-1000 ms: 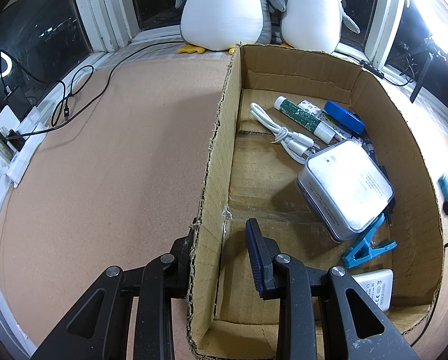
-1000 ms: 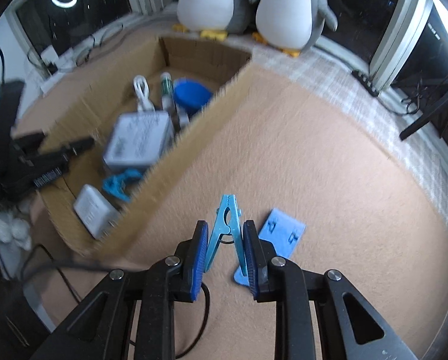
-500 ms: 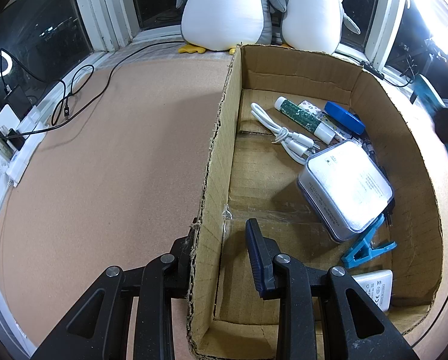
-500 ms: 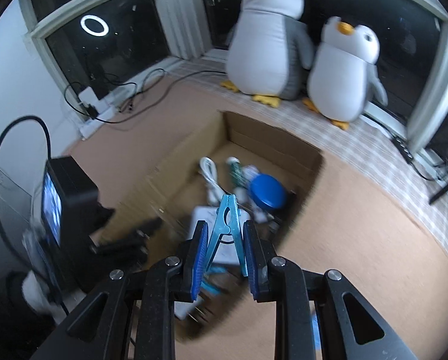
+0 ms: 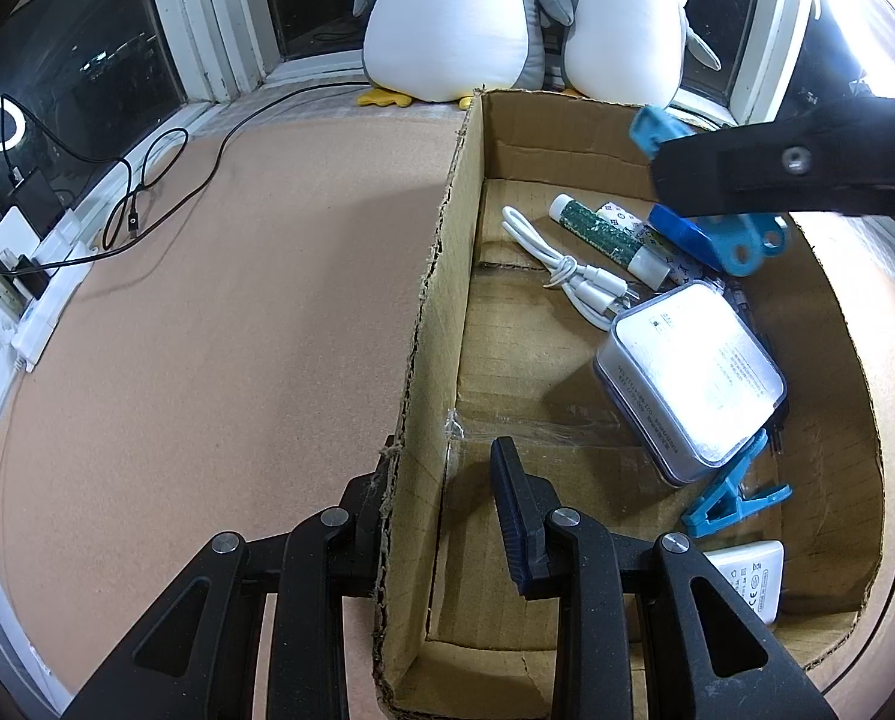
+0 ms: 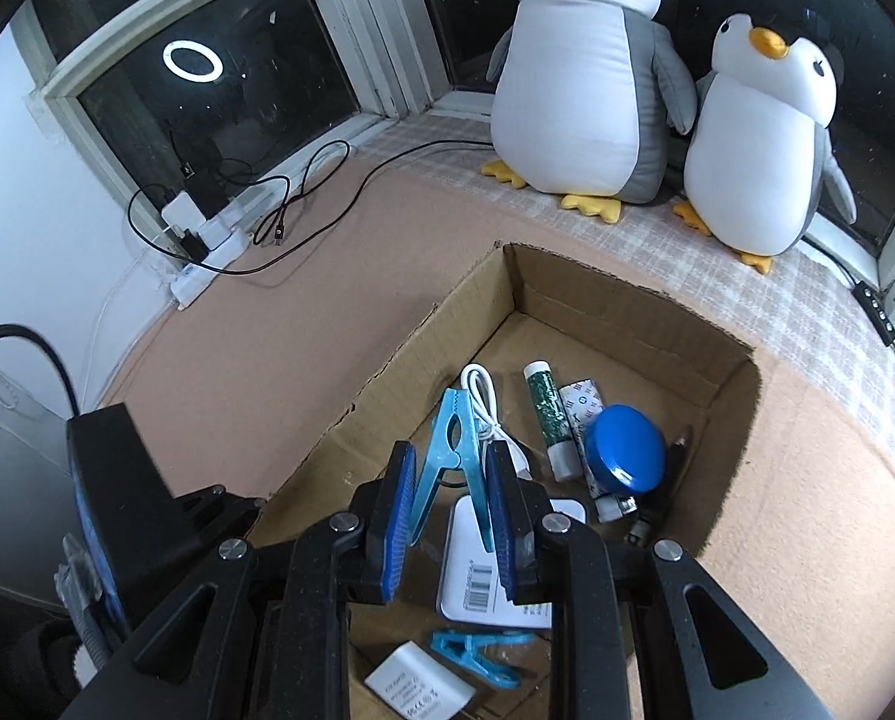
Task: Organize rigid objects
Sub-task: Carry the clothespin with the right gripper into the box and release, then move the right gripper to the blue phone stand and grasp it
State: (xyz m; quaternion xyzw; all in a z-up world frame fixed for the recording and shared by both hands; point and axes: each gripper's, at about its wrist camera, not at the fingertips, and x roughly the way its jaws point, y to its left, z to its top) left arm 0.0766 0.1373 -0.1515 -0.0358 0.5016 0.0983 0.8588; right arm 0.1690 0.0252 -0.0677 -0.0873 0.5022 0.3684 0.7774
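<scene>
A cardboard box stands on the tan floor. My left gripper is shut on its left wall near the front corner. My right gripper is shut on a light blue clothespin and holds it above the inside of the box; it also shows in the left wrist view. In the box lie a white case, a white cable, a green tube, a blue round tin, a second blue clothespin and a white adapter.
Two plush penguins sit on the sill behind the box. Black cables and a white power strip lie at the left by the window. Tan floor lies to the left of the box.
My right gripper has carried the light blue clothespin from the floor on the right up and over the box. My left gripper has stayed on the box wall.
</scene>
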